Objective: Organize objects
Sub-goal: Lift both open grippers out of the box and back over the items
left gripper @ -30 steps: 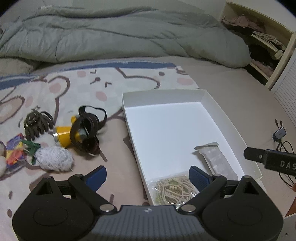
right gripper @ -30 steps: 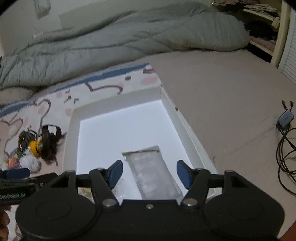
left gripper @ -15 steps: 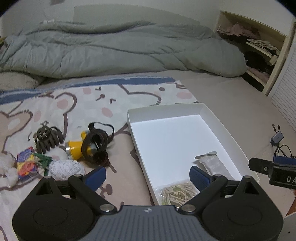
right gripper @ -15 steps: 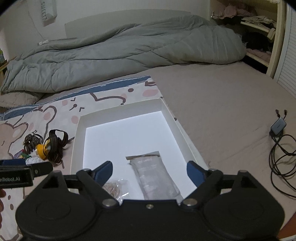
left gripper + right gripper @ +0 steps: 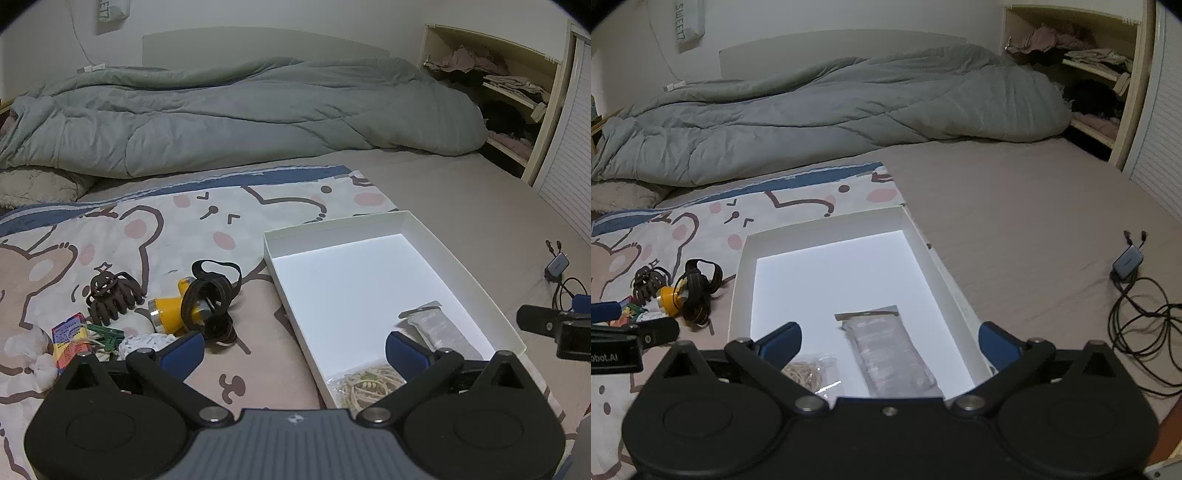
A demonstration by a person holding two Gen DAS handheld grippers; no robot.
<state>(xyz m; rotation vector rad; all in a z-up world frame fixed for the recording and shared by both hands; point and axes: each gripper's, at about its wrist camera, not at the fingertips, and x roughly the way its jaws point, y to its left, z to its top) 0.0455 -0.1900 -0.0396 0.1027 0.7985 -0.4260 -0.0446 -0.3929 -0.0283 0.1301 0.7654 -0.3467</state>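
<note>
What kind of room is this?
Most likely a bedroom: a rumpled grey duvet lies across a bed with a bear-print sheet, and folded clothes sit on open shelves in the corner.

Wall hanging (image 5: 687, 23), upper left above the bed: vertical lettering "SWEET7". Left gripper's black body (image 5: 617, 356), at the right wrist view's left edge: partial white text "obot.AI".

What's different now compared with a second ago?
The right gripper let go of the grey foil packet in the white cardboard box; its jaws are opening. Both grippers drew back and up. The packet, the bag of rubber bands and the clutter stayed put.
</note>
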